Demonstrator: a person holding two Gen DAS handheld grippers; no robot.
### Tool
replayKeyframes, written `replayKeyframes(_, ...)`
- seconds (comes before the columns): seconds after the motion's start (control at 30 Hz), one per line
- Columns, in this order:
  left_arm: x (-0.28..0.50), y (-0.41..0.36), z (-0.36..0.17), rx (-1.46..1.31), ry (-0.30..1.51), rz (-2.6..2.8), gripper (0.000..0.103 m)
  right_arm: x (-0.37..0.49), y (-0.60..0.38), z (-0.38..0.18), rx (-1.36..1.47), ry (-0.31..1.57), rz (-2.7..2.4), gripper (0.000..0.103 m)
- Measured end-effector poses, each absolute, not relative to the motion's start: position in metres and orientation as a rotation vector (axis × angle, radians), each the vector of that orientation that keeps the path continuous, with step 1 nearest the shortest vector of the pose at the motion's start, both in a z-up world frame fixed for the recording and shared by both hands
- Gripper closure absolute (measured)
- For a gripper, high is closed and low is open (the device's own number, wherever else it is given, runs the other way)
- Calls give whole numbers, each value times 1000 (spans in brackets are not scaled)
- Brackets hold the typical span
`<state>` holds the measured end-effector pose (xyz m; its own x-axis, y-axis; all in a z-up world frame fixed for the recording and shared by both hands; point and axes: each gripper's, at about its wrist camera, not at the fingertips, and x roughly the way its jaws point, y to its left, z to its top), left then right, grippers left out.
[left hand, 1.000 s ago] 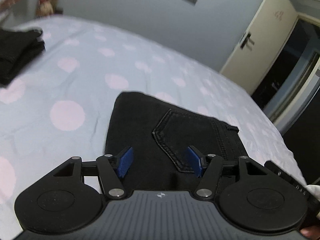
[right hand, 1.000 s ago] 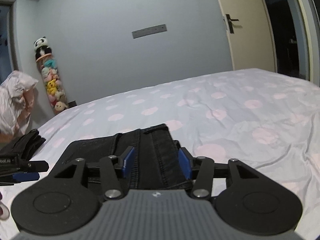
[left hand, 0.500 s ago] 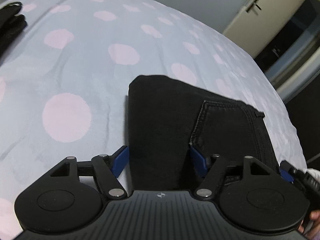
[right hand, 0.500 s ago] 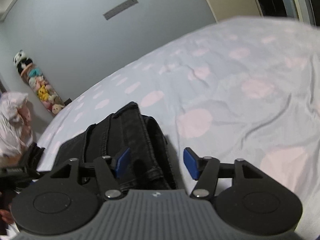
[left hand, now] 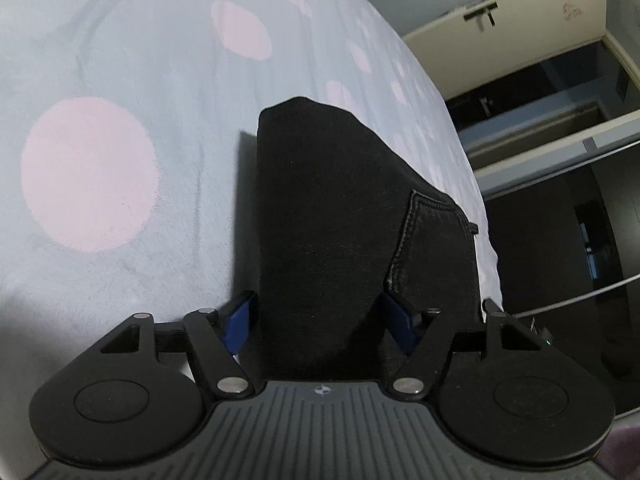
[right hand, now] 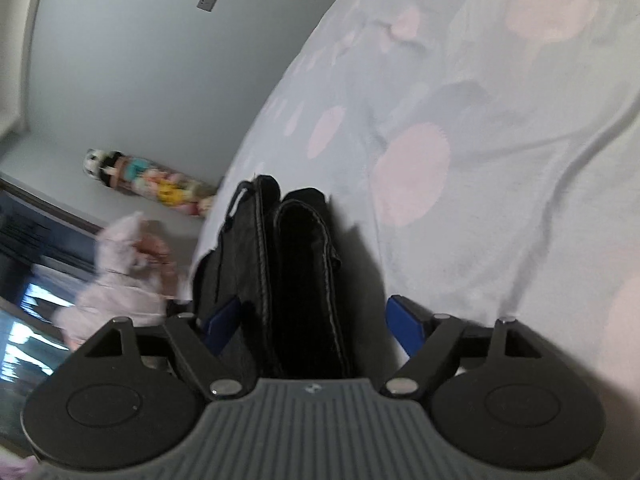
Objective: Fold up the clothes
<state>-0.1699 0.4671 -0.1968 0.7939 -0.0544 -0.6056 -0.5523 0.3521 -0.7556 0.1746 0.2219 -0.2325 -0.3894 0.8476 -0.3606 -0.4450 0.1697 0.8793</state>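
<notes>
Nearest to us, our left gripper (left hand: 318, 322) has its blue pads spread wide, straddling the near edge of the folded black jeans (left hand: 344, 216); one pad sits just off the cloth over the bedsheet (left hand: 120, 80), the other beside the back pocket (left hand: 436, 236). Neither pad pinches anything, as far as we can see. Our right gripper (right hand: 312, 326) is likewise wide, its pads on either side of the stacked denim layers at the jeans' (right hand: 288, 264) other end, where the thick folded edges stand between them without contact we can confirm.

The jeans lie as a compact bundle on the pale sheet with pink dots (right hand: 500, 160). We judge the folding of this garment to be essentially done; what seems left is closing on both ends to lift it and carry it to a pile, though no pile shows here.

Farther off, a blurred pink garment (right hand: 116, 272) sits left of the bed, then a column of stuffed toys (right hand: 152, 180) by the grey wall, and a cream door (left hand: 520, 12).
</notes>
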Motion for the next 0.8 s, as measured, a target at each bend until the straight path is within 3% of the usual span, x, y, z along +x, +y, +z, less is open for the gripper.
replayKeyframes(0.2,-162,481,-200,-1225,690,290,29,173,244,-235,395,1364,1542,26)
replayKeyframes(0.5,-148,497,-203,-1241,851,201,33,164,273,-226,321,1453,1527,21)
replayKeyframes(0.67,-139,496,-198,-1193,916,212,38,159,289,-220,280,1502,1518,36)
replayKeyframes(0.8,-151,484,-196,-1174,837,239,44,147,292,-195,199,1483,1446,48)
